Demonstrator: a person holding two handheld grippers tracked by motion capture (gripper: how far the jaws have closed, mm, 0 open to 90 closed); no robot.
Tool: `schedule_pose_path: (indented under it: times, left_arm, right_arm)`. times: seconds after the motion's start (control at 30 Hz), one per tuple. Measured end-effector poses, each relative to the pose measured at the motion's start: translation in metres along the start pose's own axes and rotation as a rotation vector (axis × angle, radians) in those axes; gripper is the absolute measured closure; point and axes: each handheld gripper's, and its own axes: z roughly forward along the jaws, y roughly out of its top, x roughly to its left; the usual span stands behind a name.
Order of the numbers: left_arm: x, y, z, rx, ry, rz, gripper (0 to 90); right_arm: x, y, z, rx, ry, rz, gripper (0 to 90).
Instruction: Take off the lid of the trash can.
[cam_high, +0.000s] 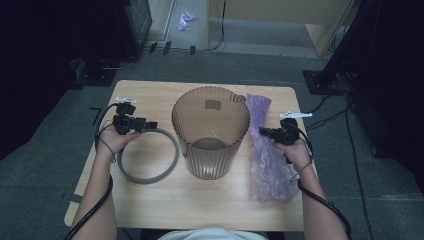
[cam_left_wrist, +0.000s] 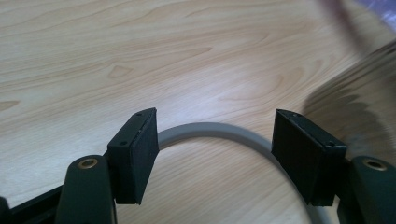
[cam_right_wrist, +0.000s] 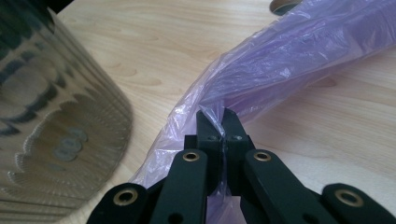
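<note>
Purple plastic bag (cam_high: 267, 150) lies lengthwise along the right side of the wooden table (cam_high: 200, 200), just beside the ribbed brown bin (cam_high: 211, 131); the right gripper (cam_high: 263, 131) points left toward the bin, its jaws clenched on a fold of the bag's film, seen pinched between the pads in the right gripper view; the right forearm reaches in from the bottom edge; the left gripper (cam_high: 152, 124) hovers with jaws spread apart over the grey ring (cam_high: 148, 155), holding nothing, wrist bent inward.
</note>
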Motion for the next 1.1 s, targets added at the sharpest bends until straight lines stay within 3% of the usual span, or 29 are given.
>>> schedule_pose_path:
  times: [0.17, 0.23, 0.4, 0.63, 0.93, 1.1]
  left_arm:
    - [-0.011, 0.005, -0.01, -0.033, -0.029, 0.023, 30.8]
    - [-0.015, 0.008, -0.01, -0.012, -0.043, 0.015, 30.7]
    - [-0.021, 0.011, -0.01, 0.009, -0.033, 0.043, 30.6]
    - [-0.03, 0.016, -0.018, -0.012, -0.046, 0.059, 29.7]
    - [-0.04, 0.024, -0.021, 0.0, -0.078, 0.071, 29.7]
    - [-0.045, 0.033, -0.02, 0.007, -0.09, 0.07, 29.9]
  right_arm:
    - [0.01, 0.003, 0.0, 0.013, 0.011, -0.059, 90.0]
    - [0.013, 0.005, -0.001, 0.027, 0.014, -0.048, 90.0]
    - [0.017, 0.008, -0.007, 0.032, 0.021, -0.051, 90.0]
    - [0.02, 0.016, -0.016, -0.008, 0.024, -0.04, 90.0]
    - [0.029, 0.027, -0.023, 0.0, 0.036, -0.055, 90.0]
    - [0.027, 0.036, -0.022, 0.016, 0.036, -0.044, 90.0]
